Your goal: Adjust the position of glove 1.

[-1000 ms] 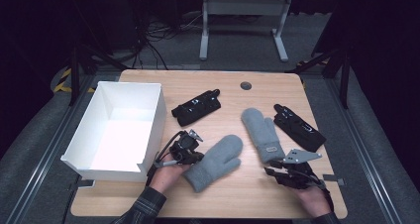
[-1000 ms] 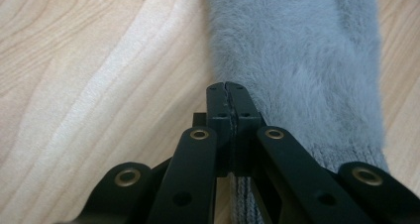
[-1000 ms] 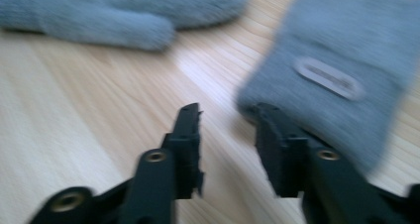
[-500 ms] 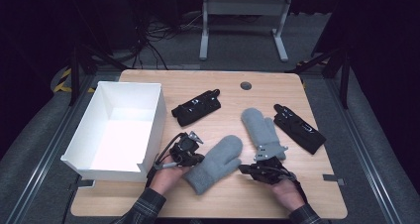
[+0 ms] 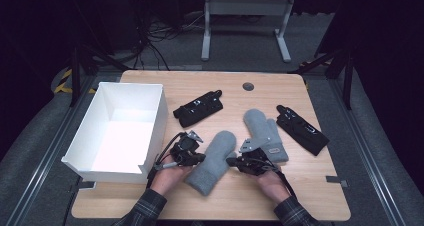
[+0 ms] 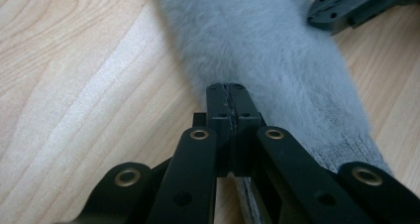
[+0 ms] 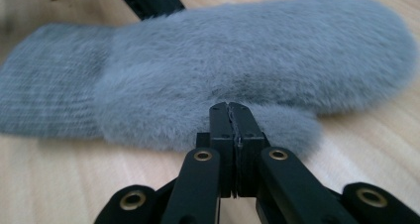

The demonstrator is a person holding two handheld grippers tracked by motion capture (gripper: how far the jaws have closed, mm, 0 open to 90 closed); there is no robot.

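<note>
A grey mitten (image 5: 212,161) is flanked by both pressed-together claws, left (image 5: 196,157) at nine o'clock, right (image 5: 235,161) at three; neither pinches it, so it could slide.

You work at a light wooden table (image 5: 150,206) on grey carpet (image 5: 30,151); beyond stands a grey metal frame (image 5: 245,8) in darkness.

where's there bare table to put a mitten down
Bare wood runs along the table's far edge, behind the black gloves, and along the near edge right of the right gripper. The middle is crowded: two grey mittens, both grippers, gloves. The white box takes the left.
</note>
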